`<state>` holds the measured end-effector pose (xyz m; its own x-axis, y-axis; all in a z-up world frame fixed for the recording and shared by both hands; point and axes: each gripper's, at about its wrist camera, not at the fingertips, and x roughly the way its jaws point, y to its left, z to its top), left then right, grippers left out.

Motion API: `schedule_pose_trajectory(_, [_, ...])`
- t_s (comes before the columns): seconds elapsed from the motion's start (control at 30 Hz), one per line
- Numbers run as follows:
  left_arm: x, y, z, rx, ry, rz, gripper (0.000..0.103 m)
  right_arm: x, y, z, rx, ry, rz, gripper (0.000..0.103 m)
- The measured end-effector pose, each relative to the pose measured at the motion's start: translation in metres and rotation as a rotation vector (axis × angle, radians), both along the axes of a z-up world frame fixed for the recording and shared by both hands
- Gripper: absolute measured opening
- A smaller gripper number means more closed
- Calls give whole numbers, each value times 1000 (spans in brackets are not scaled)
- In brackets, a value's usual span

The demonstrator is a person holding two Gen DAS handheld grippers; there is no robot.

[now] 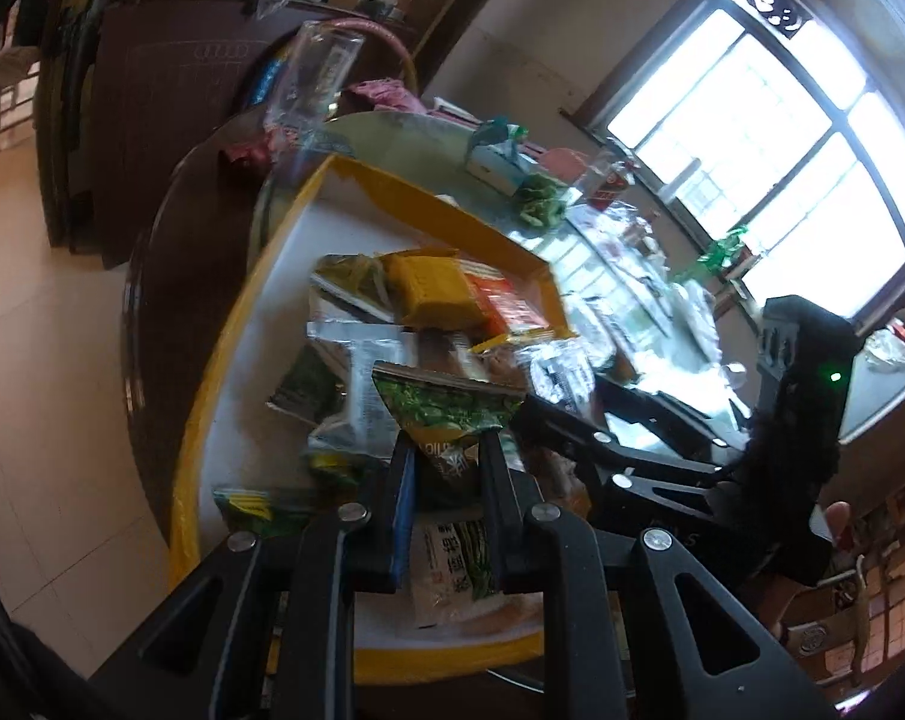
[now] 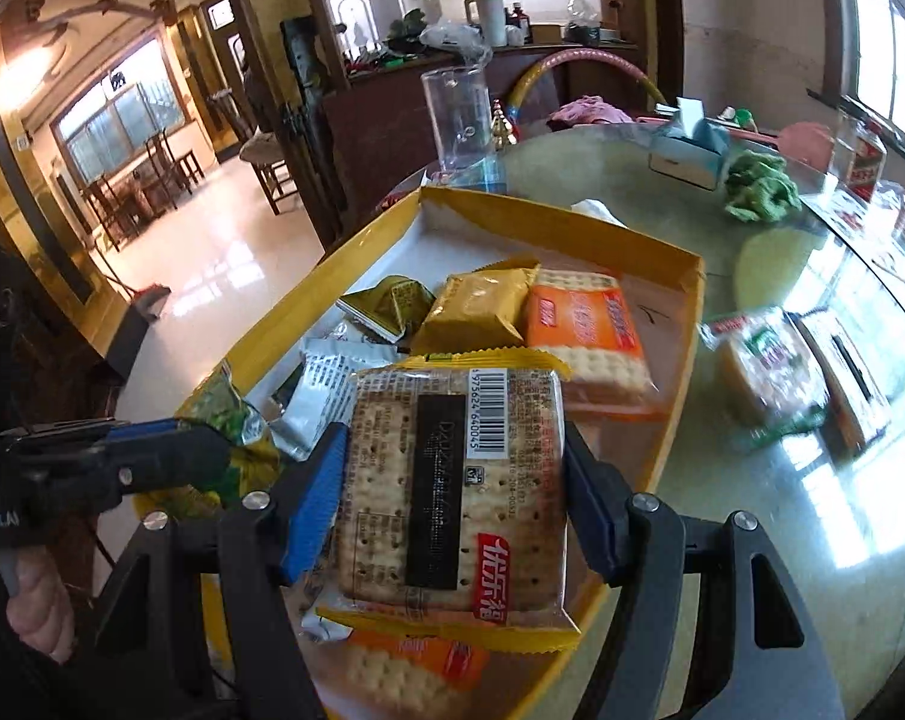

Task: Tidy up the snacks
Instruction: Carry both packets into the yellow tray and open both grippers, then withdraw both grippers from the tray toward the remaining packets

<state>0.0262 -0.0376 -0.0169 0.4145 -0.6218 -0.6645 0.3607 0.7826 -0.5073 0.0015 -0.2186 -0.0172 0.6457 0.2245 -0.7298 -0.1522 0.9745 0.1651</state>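
A yellow-rimmed tray holds a pile of snack packets. My left gripper is shut on a green leaf-print packet, held above the pile. The right wrist view shows that gripper at the left, pinching the same green packet. My right gripper is shut on a square cracker packet with yellow ends and a barcode, over the tray's near side. In the left wrist view the right gripper reaches in from the right. An orange cracker pack and a yellow packet lie further back.
The tray sits on a round glass-topped table. A green-labelled packet lies on the table right of the tray. Behind stand a clear plastic jar, a tissue box, a green cloth and a red-labelled bottle. A hand grips the left handle.
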Motion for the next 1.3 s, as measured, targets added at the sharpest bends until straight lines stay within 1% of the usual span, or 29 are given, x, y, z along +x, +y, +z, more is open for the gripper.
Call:
schedule_pose_trajectory(0.13, [9,5,-10,6,30,25,18,8,11,-5,-40,7,1,69])
schedule_pose_trajectory(0.23, [17,6,-15,15,44,50,19,12,15,-11,-44,10,6,69])
schedule_pose_trajectory(0.37, [18,5,-15,7,51,44,22,10,12,-13,-33,5,-4,69])
schedule_pose_trajectory(0.43, [16,6,-14,7,44,68,31,7,7,-9,-7,-4,-8,75])
schedule_pose_trajectory(0.5, [14,5,-12,19,39,87,54,1,0,-2,14,-30,-16,80])
schedule_pose_trajectory(0.53, [11,4,-10,15,25,92,58,-2,-4,2,23,-42,-22,81])
schedule_pose_trajectory(0.63, [3,0,-2,39,-28,108,59,-10,-16,13,45,-61,-47,82])
schedule_pose_trajectory(0.7, [-3,-3,5,41,-64,121,59,-16,-25,19,60,-77,-57,82])
schedule_pose_trajectory(0.77, [-14,-11,16,35,-105,100,61,-25,-42,22,94,-85,-82,82])
schedule_pose_trajectory(0.83, [-26,-22,27,23,-142,64,66,-34,-64,22,143,-80,-109,83])
schedule_pose_trajectory(0.9, [-35,-35,34,11,-167,23,71,-39,-83,19,170,-73,-122,83])
schedule_pose_trajectory(0.93, [-37,-41,36,10,-171,7,73,-43,-95,18,172,-74,-136,83])
schedule_pose_trajectory(1.03, [-43,-64,39,5,-160,-61,73,-49,-129,9,172,-54,-184,83])
schedule_pose_trajectory(1.1, [-47,-77,38,10,-156,-82,73,-50,-152,1,188,-31,-209,83])
schedule_pose_trajectory(1.23, [-54,-93,36,15,-128,-111,73,-42,-191,-5,129,10,-233,83])
schedule_pose_trajectory(1.3, [-58,-98,37,20,-136,-116,73,-33,-210,-5,105,25,-232,83])
